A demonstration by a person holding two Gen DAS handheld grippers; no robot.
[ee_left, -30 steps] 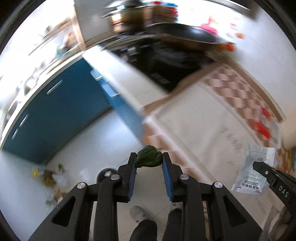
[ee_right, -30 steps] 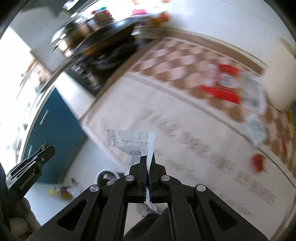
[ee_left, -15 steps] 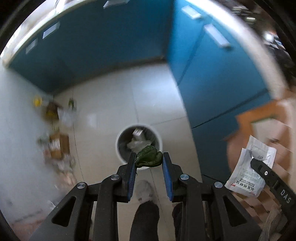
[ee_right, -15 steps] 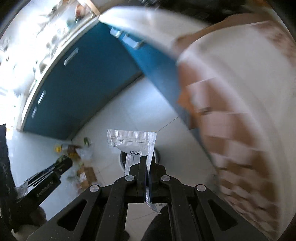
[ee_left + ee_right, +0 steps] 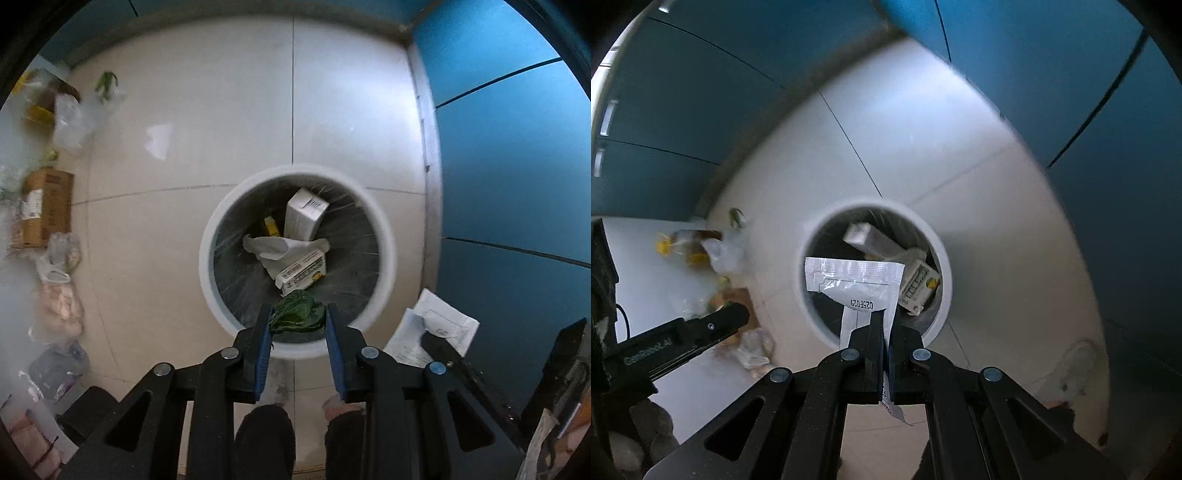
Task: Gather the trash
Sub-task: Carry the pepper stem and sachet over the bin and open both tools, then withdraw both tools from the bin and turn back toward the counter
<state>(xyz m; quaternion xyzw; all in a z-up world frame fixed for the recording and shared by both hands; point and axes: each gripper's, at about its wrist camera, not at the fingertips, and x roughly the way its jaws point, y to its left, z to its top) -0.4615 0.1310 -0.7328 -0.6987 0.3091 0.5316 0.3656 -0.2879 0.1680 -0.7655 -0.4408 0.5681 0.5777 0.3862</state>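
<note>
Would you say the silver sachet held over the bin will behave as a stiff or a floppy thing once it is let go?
Probably fairly stiff for its weight: the silver sachet stands upright above the right tool without drooping. It looks thin and flat, so likely light and apt to flutter rather than drop straight into the bin.

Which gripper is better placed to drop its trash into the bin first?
Left, probably. The left gripper holds the green wad over the white bin's near rim; the right gripper's sachet partly overhangs floor.
</note>
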